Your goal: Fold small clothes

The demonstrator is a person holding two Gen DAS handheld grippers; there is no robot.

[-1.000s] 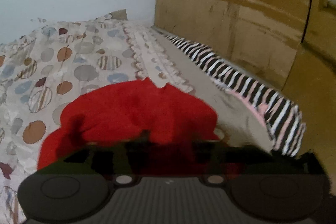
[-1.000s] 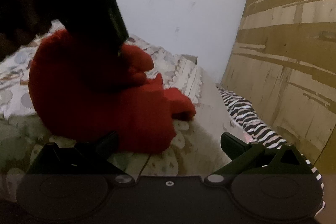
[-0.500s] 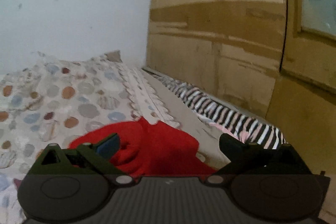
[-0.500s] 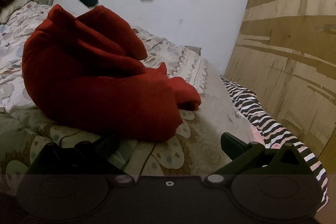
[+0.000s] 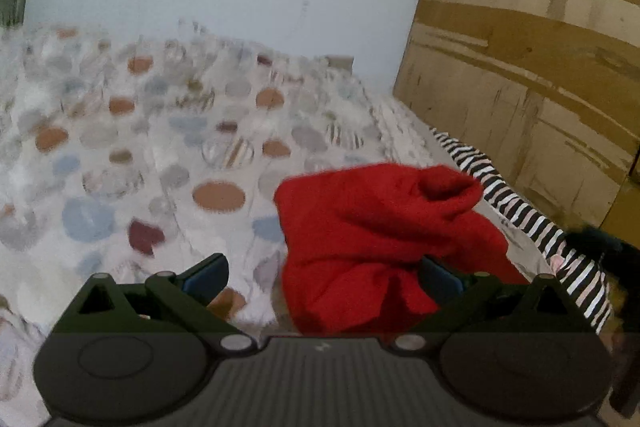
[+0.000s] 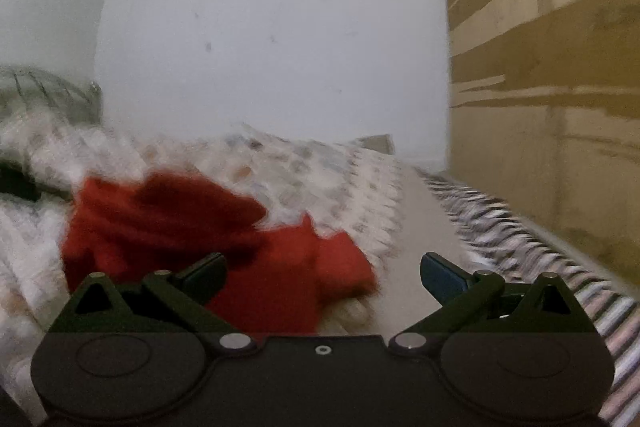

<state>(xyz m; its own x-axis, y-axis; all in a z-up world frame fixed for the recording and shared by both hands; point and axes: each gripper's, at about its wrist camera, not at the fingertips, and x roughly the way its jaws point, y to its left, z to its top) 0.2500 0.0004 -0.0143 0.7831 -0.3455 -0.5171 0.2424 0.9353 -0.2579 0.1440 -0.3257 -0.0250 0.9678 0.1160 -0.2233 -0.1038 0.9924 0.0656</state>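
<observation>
Both tongs, left [image 5: 322, 273] and right [image 6: 322, 273], gape over the red garment [image 5: 380, 227] (striped cloth [image 5: 520, 203] sharp only leftward).

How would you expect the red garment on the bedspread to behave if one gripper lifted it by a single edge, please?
The red garment lies in a soft bunched heap with rolled folds, so it would probably hang limp and unfold rather than hold its shape. Its fuzzy, thick-looking surface suggests the pads would grip it without slipping. Being small, it likely lifts easily off the patterned bedspread.
</observation>
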